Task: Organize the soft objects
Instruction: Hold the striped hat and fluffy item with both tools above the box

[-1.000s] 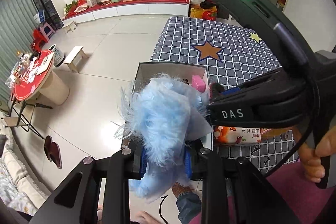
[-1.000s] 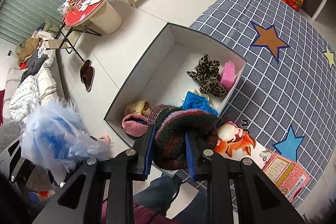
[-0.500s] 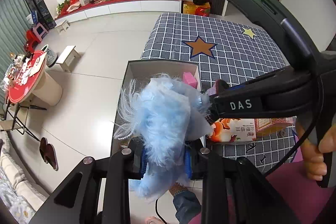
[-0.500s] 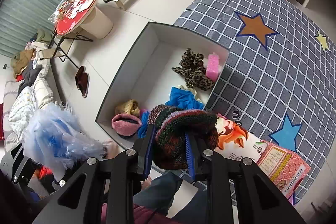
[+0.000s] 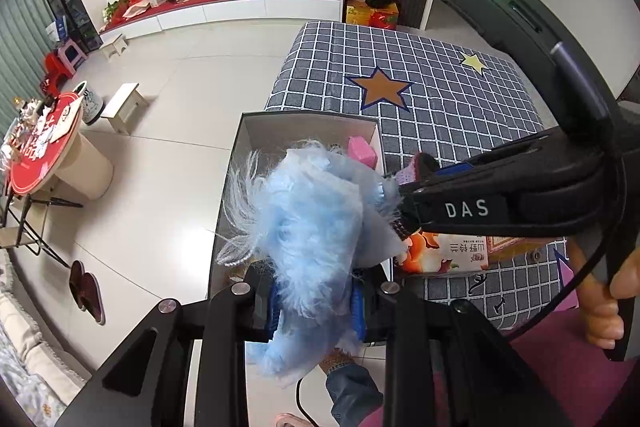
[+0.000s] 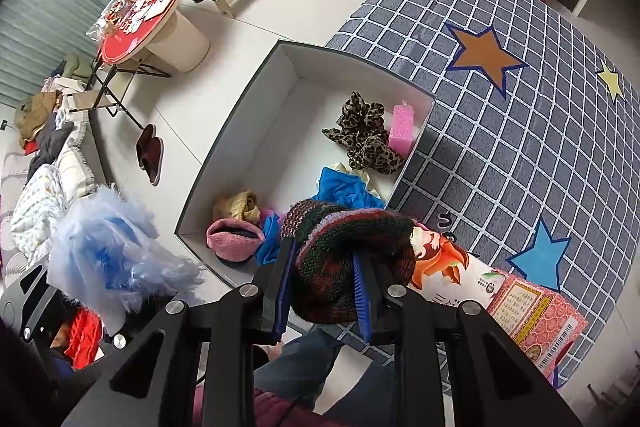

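Both wrist views have drifted slightly across the room since one second ago; neither grip has changed. Left gripper (image 5: 316, 303) points steeply down, its blue pads clamped on a fluffy pale-blue plush item (image 5: 312, 223) held above the near end of the white open-topped cardboard box (image 6: 240, 131). Right gripper (image 6: 322, 291) also points steeply down, pads clamped on a dark red-and-green knitted hat (image 6: 352, 259) over the box's near corner, beside the grey checked star-patterned mat (image 6: 520, 131).

Left wrist view only: the hand (image 5: 608, 307) gripping the right tool's handle. Right wrist view only: the box contents, namely a leopard-print fabric scrunchie (image 6: 364, 135), pink foam block (image 6: 402, 129), blue cloth (image 6: 344, 187), pink knitted cap (image 6: 234, 239) and tan fabric bundle (image 6: 240, 205).
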`<action>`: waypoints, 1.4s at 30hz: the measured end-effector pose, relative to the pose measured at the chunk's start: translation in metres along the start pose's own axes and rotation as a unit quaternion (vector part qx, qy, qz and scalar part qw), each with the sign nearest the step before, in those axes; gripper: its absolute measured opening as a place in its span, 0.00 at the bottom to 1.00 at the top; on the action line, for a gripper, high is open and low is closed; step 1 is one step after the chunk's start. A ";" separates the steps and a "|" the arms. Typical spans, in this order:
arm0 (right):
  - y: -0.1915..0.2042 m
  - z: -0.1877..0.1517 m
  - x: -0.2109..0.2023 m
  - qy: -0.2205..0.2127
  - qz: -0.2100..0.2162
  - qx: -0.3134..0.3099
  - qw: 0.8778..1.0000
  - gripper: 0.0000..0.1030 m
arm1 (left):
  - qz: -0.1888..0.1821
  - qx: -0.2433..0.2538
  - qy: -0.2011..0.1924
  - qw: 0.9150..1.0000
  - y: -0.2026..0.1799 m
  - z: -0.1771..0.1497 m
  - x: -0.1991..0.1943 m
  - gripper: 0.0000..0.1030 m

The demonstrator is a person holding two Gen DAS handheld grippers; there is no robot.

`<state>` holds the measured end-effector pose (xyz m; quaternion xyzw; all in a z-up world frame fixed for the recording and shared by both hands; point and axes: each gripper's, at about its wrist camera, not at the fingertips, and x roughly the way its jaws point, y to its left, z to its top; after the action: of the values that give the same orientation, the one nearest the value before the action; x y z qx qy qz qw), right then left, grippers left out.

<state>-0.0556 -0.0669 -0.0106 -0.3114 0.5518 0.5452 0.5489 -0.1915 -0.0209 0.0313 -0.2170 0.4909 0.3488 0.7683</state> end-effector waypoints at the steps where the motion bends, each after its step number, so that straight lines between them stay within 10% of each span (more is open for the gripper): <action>1: -0.001 0.000 0.000 0.000 0.000 0.002 1.000 0.28 | 0.000 0.001 0.000 1.000 0.000 0.000 0.000 0.29; 42: -0.003 0.005 0.008 0.007 0.002 0.009 1.000 0.28 | -0.001 -0.002 0.010 1.000 0.006 0.005 0.011 0.29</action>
<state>-0.0532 -0.0608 -0.0177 -0.3092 0.5611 0.5392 0.5467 -0.1897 -0.0104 0.0235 -0.2227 0.4971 0.3471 0.7634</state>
